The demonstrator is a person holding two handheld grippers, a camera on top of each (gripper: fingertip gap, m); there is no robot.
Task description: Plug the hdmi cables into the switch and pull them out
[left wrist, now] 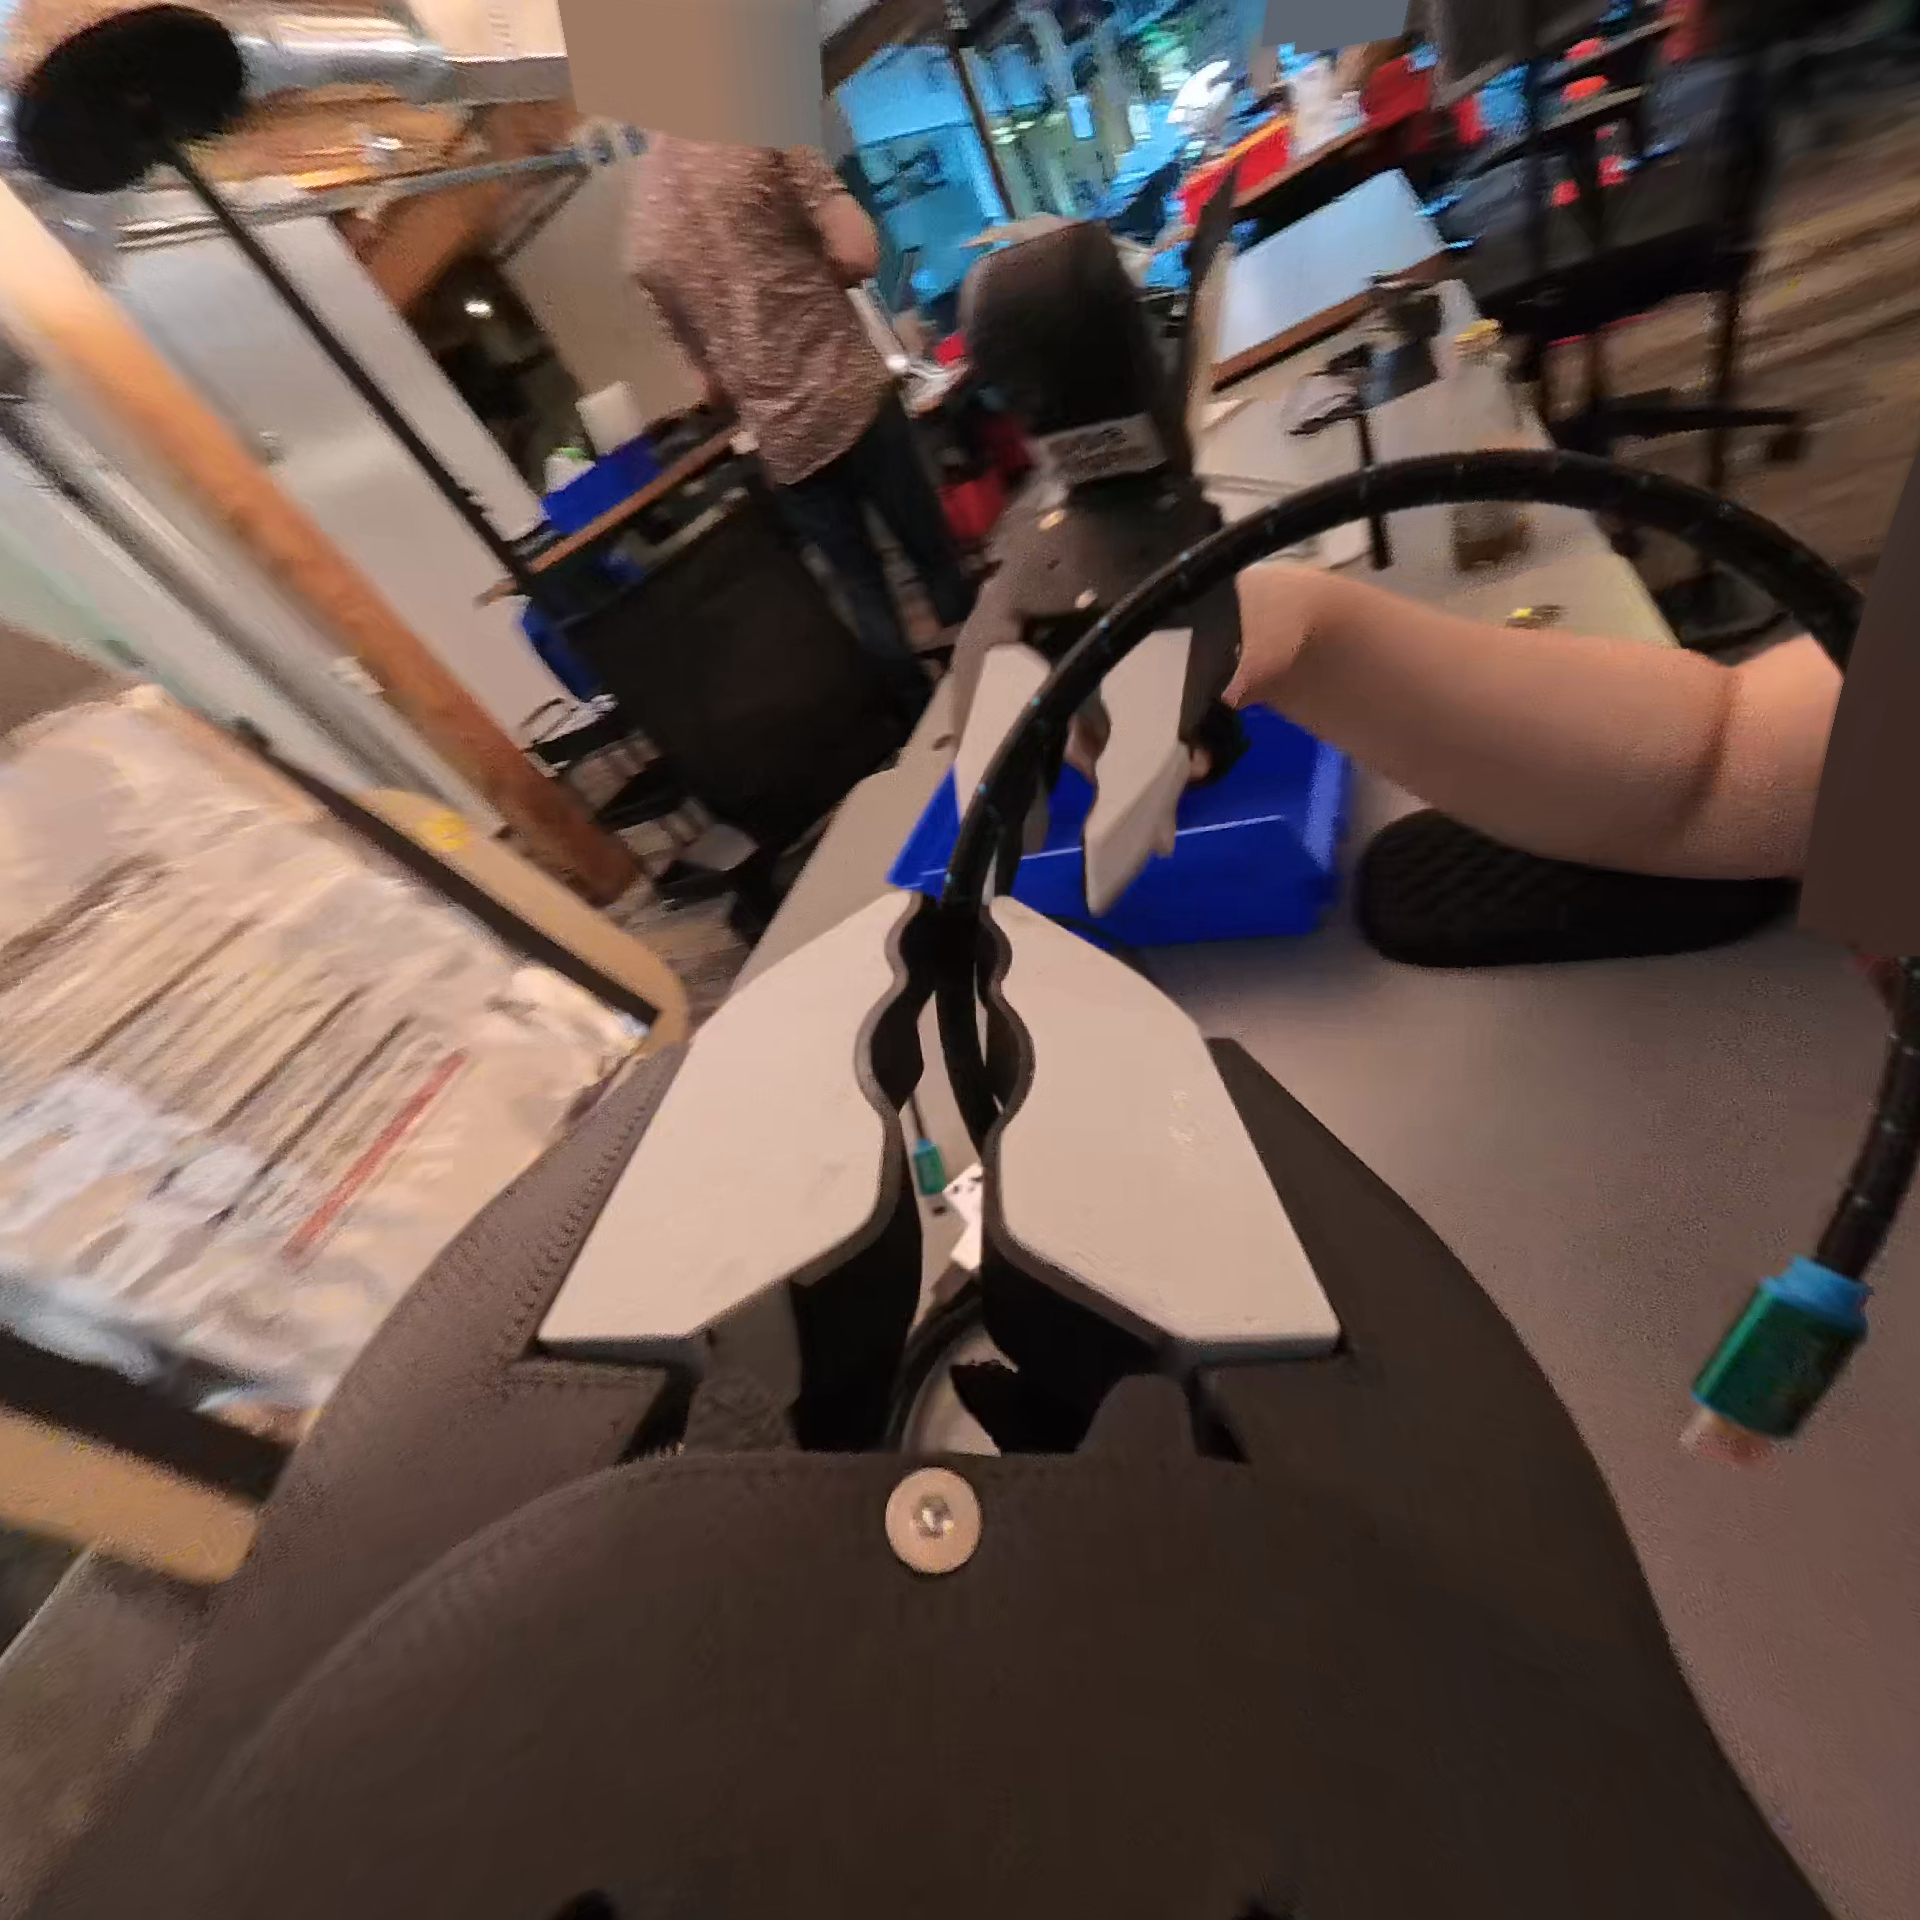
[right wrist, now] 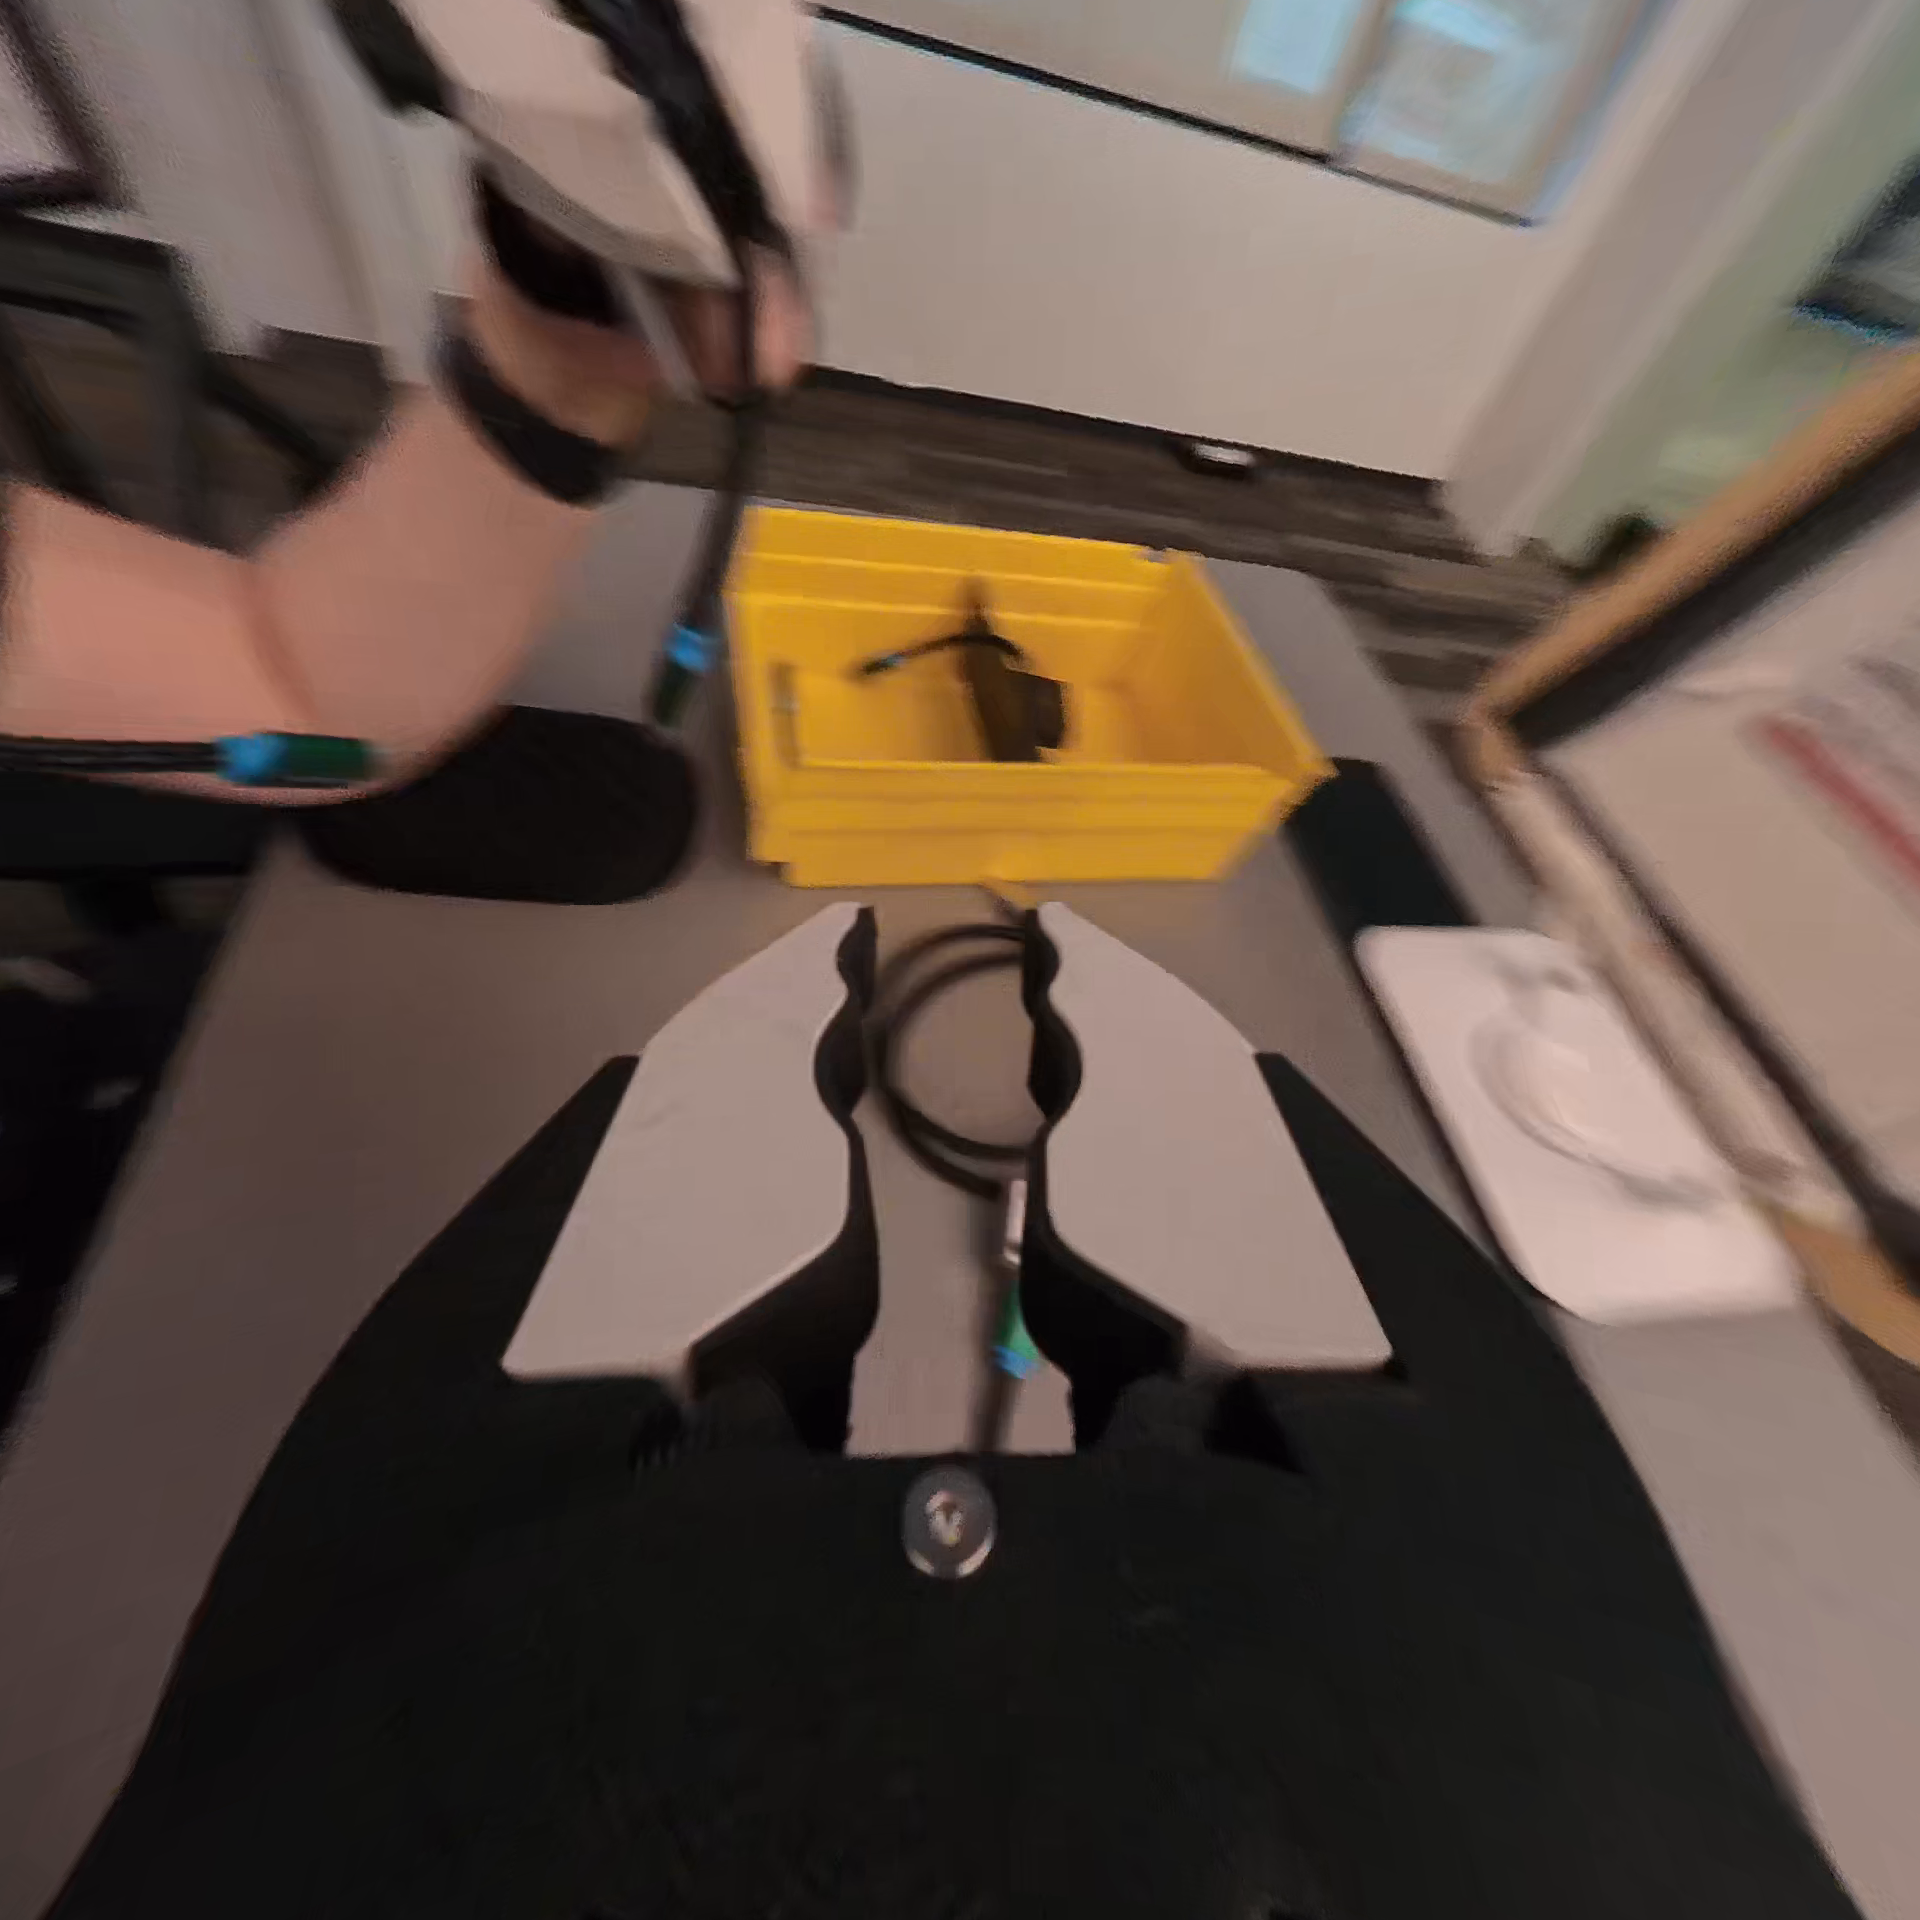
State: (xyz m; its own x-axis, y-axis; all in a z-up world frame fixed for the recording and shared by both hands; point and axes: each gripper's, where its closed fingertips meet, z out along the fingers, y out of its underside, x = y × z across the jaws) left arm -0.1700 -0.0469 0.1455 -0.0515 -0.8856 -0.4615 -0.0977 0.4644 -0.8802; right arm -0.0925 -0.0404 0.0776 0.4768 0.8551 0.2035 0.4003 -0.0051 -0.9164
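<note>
i am seeing the left gripper (left wrist: 951, 925) closing narrow on a black hdmi cable (left wrist: 1351, 499), which is running up between its fingers and arching over to the right; that cable's green-and-blue plug (left wrist: 1777, 1351) is hanging free above the grey table (left wrist: 1455, 1143) at the right edge

the right gripper (left wrist: 1049, 831) is showing farther off in this view, in front of a blue bin (left wrist: 1226, 862), with a bare forearm (left wrist: 1507, 717) behind it

from the right wrist view, the right gripper (right wrist: 951, 920) is sitting part open with nothing between its fingers (frame is motion-blurred); a second thin black cable (right wrist: 935, 1039) is lying coiled on the table under the gap, its green plug (right wrist: 1013, 1340) near the gripper base

a yellow bin (right wrist: 1195, 790) is standing just ahead with a dark object (right wrist: 1013, 707) inside, too blurred for me to tell whether it is the switch

a white pad (right wrist: 1558, 1122) is lying to the right
</note>
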